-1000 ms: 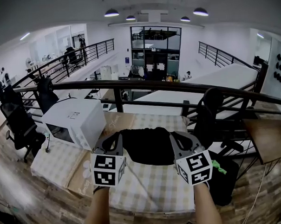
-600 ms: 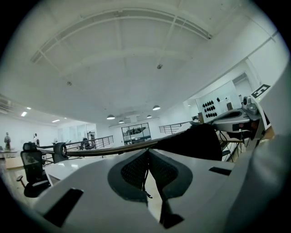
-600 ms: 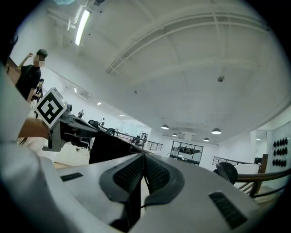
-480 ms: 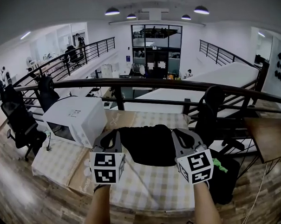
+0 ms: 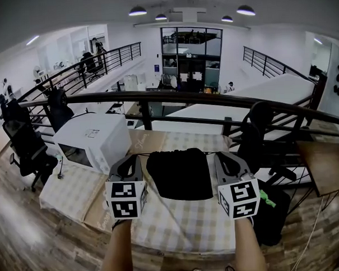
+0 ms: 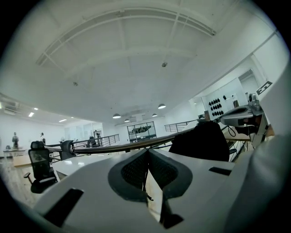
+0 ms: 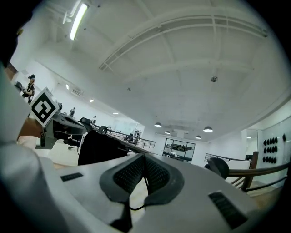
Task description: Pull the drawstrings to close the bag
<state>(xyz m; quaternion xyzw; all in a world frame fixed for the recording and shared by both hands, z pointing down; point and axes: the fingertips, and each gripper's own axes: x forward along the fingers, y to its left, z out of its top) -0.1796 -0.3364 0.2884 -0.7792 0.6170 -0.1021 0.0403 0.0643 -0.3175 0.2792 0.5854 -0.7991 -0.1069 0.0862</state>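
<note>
A black drawstring bag (image 5: 179, 174) lies on the checked tablecloth (image 5: 179, 227), its gathered mouth at the far side. My left gripper (image 5: 131, 159) is just left of the bag and my right gripper (image 5: 222, 155) just right of it, both at the height of the bag's mouth. In the left gripper view the left gripper (image 6: 148, 154) is shut, with a thin dark drawstring (image 6: 145, 189) pinched between the pads; the bag (image 6: 200, 141) shows to the right. In the right gripper view the right gripper (image 7: 144, 158) is shut on another drawstring (image 7: 146, 184), with the bag (image 7: 97, 148) to the left.
A white microwave (image 5: 94, 144) stands on the table's left part, close to my left gripper. A dark railing (image 5: 173, 95) runs behind the table. A black office chair (image 5: 253, 131) and a green item (image 5: 265, 198) sit at the right edge.
Both grippers have drawn slightly outward, away from each other. The bag's top has gathered in and looks narrower than before.
</note>
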